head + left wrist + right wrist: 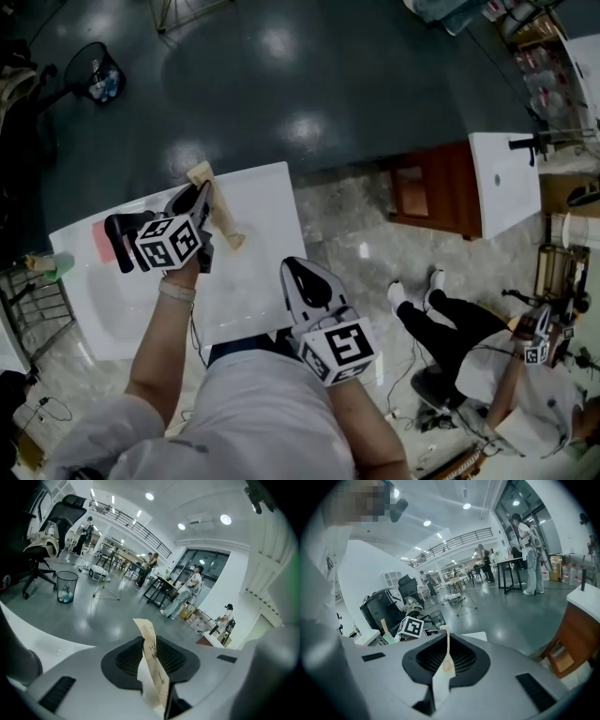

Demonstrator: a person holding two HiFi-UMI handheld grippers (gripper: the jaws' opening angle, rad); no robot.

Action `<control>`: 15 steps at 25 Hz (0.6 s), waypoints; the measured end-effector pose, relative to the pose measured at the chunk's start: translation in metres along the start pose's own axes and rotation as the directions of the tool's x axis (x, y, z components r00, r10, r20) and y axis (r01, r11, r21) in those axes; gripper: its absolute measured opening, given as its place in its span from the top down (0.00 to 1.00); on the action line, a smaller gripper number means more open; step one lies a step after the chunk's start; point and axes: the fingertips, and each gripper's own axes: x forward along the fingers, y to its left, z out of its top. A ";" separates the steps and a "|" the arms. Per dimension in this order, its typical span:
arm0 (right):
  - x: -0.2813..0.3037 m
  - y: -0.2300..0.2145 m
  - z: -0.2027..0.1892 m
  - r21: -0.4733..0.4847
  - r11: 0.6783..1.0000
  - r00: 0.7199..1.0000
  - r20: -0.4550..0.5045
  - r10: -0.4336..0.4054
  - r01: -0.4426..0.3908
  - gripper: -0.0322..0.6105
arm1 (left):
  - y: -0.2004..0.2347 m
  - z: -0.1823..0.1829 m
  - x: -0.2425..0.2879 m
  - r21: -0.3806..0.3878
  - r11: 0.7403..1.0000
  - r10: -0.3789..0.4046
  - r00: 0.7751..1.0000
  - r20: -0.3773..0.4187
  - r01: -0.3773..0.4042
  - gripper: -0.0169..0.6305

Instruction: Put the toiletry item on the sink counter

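The toiletry item is a flat tan packet with dark print. My left gripper is shut on it above the far part of the white sink counter. In the left gripper view the packet stands upright, with my left gripper pressed on both its sides. My right gripper hangs over the counter's near right edge, shut and empty. In the right gripper view the right gripper points at the left one's marker cube, and a tan strip shows in its narrow slit.
A pink patch and a green item lie at the counter's left end. A second white sink on a wooden cabinet stands to the right. Beside it a person sits. Far left on the dark floor is a mesh wastebasket.
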 end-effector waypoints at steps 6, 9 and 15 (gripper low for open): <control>0.000 0.000 -0.010 0.002 1.000 1.000 0.002 -0.014 0.014 0.91 | 0.017 -0.010 0.006 0.034 0.999 0.043 0.999 -0.012 -0.042 0.80; -0.002 0.002 -0.013 0.002 1.000 1.000 0.003 -0.017 0.017 0.91 | 0.021 -0.013 0.006 0.040 0.998 0.049 0.999 -0.018 -0.049 0.75; -0.011 -0.004 -0.011 -0.001 1.000 1.000 0.009 -0.014 0.014 0.91 | 0.016 -0.013 0.009 0.058 0.996 0.072 0.997 -0.015 -0.071 0.62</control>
